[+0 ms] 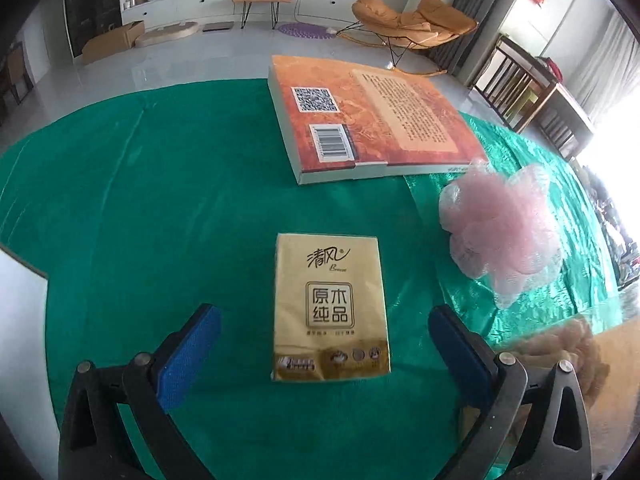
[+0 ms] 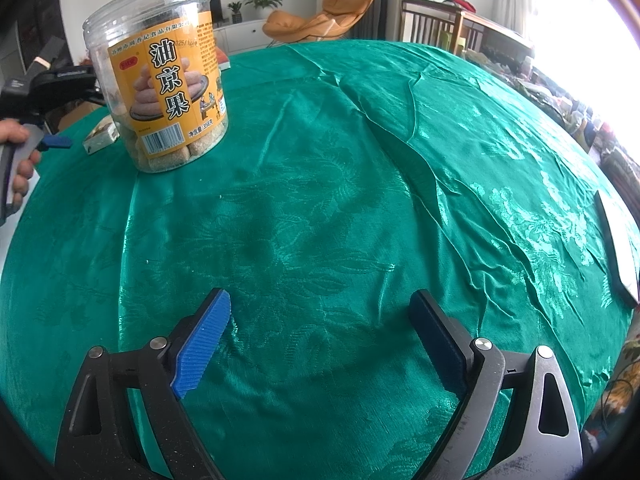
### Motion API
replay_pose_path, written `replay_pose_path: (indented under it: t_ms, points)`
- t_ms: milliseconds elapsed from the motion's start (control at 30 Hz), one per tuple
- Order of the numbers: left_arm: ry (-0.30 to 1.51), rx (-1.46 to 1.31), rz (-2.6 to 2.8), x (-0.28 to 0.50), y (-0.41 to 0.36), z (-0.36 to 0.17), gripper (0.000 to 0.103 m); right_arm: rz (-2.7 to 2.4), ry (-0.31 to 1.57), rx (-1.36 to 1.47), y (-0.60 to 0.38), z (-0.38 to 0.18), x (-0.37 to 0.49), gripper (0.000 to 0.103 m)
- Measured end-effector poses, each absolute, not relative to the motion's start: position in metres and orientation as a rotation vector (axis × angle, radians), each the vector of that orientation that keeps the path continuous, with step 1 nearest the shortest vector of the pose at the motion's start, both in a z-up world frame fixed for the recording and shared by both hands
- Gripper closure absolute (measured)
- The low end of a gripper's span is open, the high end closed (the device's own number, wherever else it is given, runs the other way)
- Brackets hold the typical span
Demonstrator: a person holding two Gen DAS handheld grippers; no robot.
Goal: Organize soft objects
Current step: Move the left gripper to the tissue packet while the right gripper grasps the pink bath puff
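A yellow tissue pack lies flat on the green tablecloth, between and just ahead of my open left gripper. A pink mesh bath puff sits to its right. A tan plush thing shows blurred at the right edge behind the right finger. My right gripper is open and empty over bare green cloth. The left gripper and the hand holding it show at the far left of the right wrist view, with the tissue pack beside them.
An orange book lies face down at the table's far side. A clear snack jar with a yellow label stands at the upper left in the right wrist view. A dark flat object lies at the right edge.
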State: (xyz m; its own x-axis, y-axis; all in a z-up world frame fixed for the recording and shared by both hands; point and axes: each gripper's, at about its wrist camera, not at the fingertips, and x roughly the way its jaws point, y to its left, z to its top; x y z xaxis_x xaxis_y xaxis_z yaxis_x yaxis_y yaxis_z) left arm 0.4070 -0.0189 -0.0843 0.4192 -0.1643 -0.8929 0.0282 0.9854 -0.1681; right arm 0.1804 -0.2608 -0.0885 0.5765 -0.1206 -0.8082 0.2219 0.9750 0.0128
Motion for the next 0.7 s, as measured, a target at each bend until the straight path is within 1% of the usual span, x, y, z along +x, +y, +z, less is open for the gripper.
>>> replay_pose_path:
  t_ms: [33,67,100,200,267,400,467,500,533,567,633,700]
  points:
    - [1.129,-0.089,-0.114,0.408,-0.023,-0.089,0.011,-0.201,0.935,0.117,-0.261,-0.088,0.180,0.010]
    - [1.111,-0.056,-0.109,0.407,-0.025,-0.090,0.029,-0.201,0.936,0.117,-0.261,-0.089,0.181,0.010]
    - [1.069,-0.007,-0.077,0.402,-0.026,-0.089,0.051,-0.201,0.935,0.117,-0.261,-0.088,0.180,0.010]
    - [1.057,-0.053,-0.092,0.381,-0.009,-0.087,0.051,-0.201,0.935,0.117,-0.261,-0.088,0.180,0.010]
    - [1.038,-0.036,-0.057,0.352,0.001,-0.082,0.051,-0.201,0.935,0.117,-0.261,-0.089,0.181,0.010]
    - [1.037,-0.094,-0.016,0.283,0.024,-0.083,0.051,-0.192,0.935,0.123,-0.261,-0.088,0.181,0.010]
    - [1.036,-0.078,0.006,0.257,0.029,-0.088,0.050,-0.147,0.939,0.186,-0.269,-0.083,0.184,0.010]
    - [1.011,-0.053,0.013,0.247,0.030,-0.089,0.049,-0.113,0.917,0.236,-0.277,-0.075,0.185,0.011]
    - [1.003,-0.024,0.028,0.241,0.029,-0.090,0.046,-0.094,0.873,0.261,-0.288,-0.062,0.189,0.011]
    - [1.001,0.001,0.042,0.239,0.029,-0.090,0.041,-0.100,0.830,0.253,-0.296,-0.044,0.196,0.011]
    - [0.982,0.018,0.072,0.235,0.028,-0.096,0.000,-0.097,0.767,0.227,-0.312,0.001,0.222,0.011]
    - [0.974,0.007,0.070,0.232,0.029,-0.098,0.000,-0.039,0.721,0.190,-0.319,0.057,0.266,0.011]
